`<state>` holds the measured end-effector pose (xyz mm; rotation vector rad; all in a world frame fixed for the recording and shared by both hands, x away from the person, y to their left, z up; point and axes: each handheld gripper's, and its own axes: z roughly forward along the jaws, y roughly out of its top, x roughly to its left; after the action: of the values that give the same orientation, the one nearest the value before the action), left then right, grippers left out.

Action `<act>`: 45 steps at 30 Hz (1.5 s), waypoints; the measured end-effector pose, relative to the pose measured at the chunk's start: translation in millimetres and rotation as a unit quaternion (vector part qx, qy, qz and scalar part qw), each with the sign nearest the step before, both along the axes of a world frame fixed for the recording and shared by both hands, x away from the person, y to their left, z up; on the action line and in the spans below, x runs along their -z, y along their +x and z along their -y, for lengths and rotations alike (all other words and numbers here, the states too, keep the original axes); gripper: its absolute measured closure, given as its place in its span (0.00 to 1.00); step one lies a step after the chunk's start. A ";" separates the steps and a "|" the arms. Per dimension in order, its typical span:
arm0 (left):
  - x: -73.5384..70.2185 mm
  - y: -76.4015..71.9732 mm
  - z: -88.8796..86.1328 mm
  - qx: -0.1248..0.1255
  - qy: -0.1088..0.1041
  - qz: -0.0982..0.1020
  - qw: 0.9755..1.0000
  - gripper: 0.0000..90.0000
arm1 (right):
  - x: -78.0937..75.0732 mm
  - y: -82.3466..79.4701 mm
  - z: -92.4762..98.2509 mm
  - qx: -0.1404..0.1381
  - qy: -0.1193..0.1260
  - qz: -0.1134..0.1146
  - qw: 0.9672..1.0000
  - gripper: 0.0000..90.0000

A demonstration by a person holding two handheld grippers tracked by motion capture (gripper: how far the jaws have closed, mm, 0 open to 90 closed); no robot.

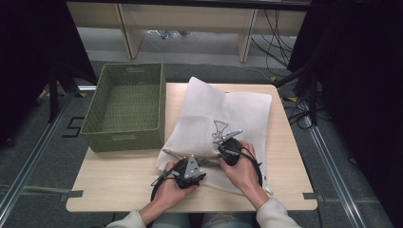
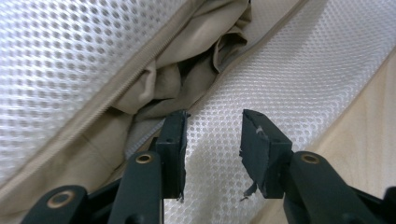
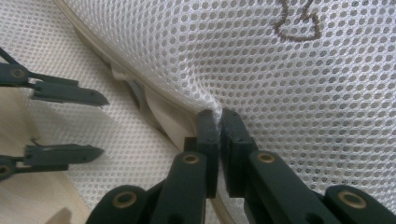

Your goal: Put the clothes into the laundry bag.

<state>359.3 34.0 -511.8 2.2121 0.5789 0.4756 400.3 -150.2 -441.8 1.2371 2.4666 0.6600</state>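
While the olive-green woven basket (image 1: 124,109) sits at the upper left of the pale wooden table (image 1: 114,183), the white mesh zip-up laundry bag (image 1: 237,116) lies at centre frame with beige cloth (image 2: 187,70) showing through its open zip. Lower centre, the left gripper (image 1: 205,165) holds its jaws apart over the lower mesh edge. Just right, the right gripper (image 1: 219,146) is clamped on the bag's upper edge.
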 end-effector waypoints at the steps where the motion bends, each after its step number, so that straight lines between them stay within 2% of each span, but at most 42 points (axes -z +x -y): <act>1: -0.4 0.7 0.7 -0.001 0.003 -0.004 1.000 0.66 | -0.1 -0.2 -0.2 0.001 0.000 -0.001 1.000 0.98; 3: 1.0 3.8 2.6 -0.002 0.002 -0.006 1.000 0.66 | -0.3 -0.4 -0.4 0.005 0.003 -0.003 1.000 0.98; 6: 4.4 8.3 6.2 -0.004 0.007 -0.022 1.000 0.65 | -0.6 -0.2 -0.4 0.003 0.002 0.000 1.000 0.98; 9: 4.3 11.2 8.2 -0.008 -0.001 -0.036 0.999 0.66 | -0.8 0.5 1.0 0.000 0.002 0.007 1.000 0.98; 12: 4.1 13.6 9.5 -0.004 -0.003 -0.046 0.999 0.73 | -1.6 -1.1 0.6 0.003 0.003 -0.001 1.000 0.98; 14: 4.2 14.1 11.6 -0.002 -0.002 -0.046 0.999 0.78 | -1.2 -0.9 0.2 -0.005 0.002 0.006 1.000 0.98; 16: 3.6 13.8 14.0 -0.001 0.003 -0.045 0.999 0.84 | -2.5 -2.9 -0.3 -0.005 0.001 0.003 1.000 0.98; 17: 3.8 13.7 15.9 0.000 0.005 -0.041 0.999 0.85 | -2.3 -2.9 -0.4 -0.006 0.001 0.007 1.000 0.98; 18: 3.8 13.7 17.2 0.002 0.008 -0.038 0.999 0.89 | -2.7 -4.9 -1.5 0.002 0.002 -0.003 1.000 0.98; 19: 3.6 13.6 18.3 0.001 0.011 -0.035 0.999 0.90 | -2.3 -4.6 -0.8 0.002 0.002 -0.003 1.000 0.98; 21: 2.5 13.1 21.8 0.004 0.026 -0.027 0.999 0.93 | -2.3 -5.0 -1.2 0.002 0.002 -0.005 1.000 0.98; 24: 2.6 10.3 26.8 0.001 0.040 -0.009 0.999 0.98 | -1.7 -3.4 0.3 -0.006 -0.002 0.005 1.000 0.98; 26: 4.1 6.8 28.3 -0.002 0.036 0.002 0.999 0.99 | -3.1 -4.6 0.4 0.008 0.001 0.002 1.000 0.98; 28: 1.7 3.6 24.4 -0.007 0.025 0.003 1.000 0.99 | -2.5 -3.6 1.0 -0.001 0.003 0.006 1.000 0.98; 29: 0.1 1.3 23.0 -0.009 0.012 0.015 1.000 0.99 | -2.5 -3.5 1.4 -0.001 0.003 0.008 1.000 0.98; 30: -6.0 -2.9 20.5 -0.008 0.008 0.030 0.999 0.99 | -2.1 -3.0 1.9 0.000 0.001 0.008 1.000 0.98; 31: -13.6 -9.9 19.5 -0.008 -0.020 0.048 0.999 0.99 | -1.5 -2.8 1.5 -0.002 0.000 0.009 1.000 0.98; 33: -25.1 -20.4 18.3 -0.007 -0.054 0.074 0.996 0.99 | -0.7 -2.0 1.8 0.000 0.002 0.005 1.000 0.98; 34: -25.1 -20.4 18.3 -0.007 -0.054 0.074 0.996 0.99 | -0.3 -1.4 2.2 -0.001 0.002 0.006 1.000 0.98; 35: -34.3 -29.4 16.3 0.001 -0.055 0.090 0.994 0.99 | -0.2 -1.6 2.6 0.003 0.003 -0.001 1.000 0.98; 36: -34.1 -30.5 16.0 0.003 -0.054 0.086 0.995 0.99 | 0.4 -1.2 2.6 0.006 0.003 -0.001 1.000 0.98; 39: -21.4 -23.2 12.4 0.001 -0.035 0.067 0.997 0.99 | 0.9 -0.8 2.5 -0.001 0.000 0.006 1.000 0.98; 40: -16.4 -19.8 12.3 0.000 -0.034 0.054 0.998 0.99 | 0.5 -1.2 2.2 0.000 -0.001 0.006 1.000 0.98; 41: -12.0 -15.5 12.4 0.005 -0.019 0.037 0.999 0.99 | 0.2 -1.2 2.5 0.000 0.001 0.005 1.000 0.98; 42: -8.7 -12.4 12.9 0.003 -0.022 0.026 0.999 0.97 | -0.7 -2.5 1.9 0.007 0.002 -0.004 1.000 0.98; 43: -5.8 -9.3 14.3 -0.004 -0.024 0.013 1.000 0.90 | -0.3 -1.9 2.1 0.005 0.001 -0.002 1.000 0.98; 45: -1.1 -2.9 17.1 -0.011 -0.041 -0.022 0.999 0.75 | 0.4 -1.4 2.0 0.005 0.001 -0.001 1.000 0.98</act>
<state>356.4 16.9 -510.7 2.1443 0.6357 0.4087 398.8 -152.2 -442.2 1.2496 2.4608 0.6595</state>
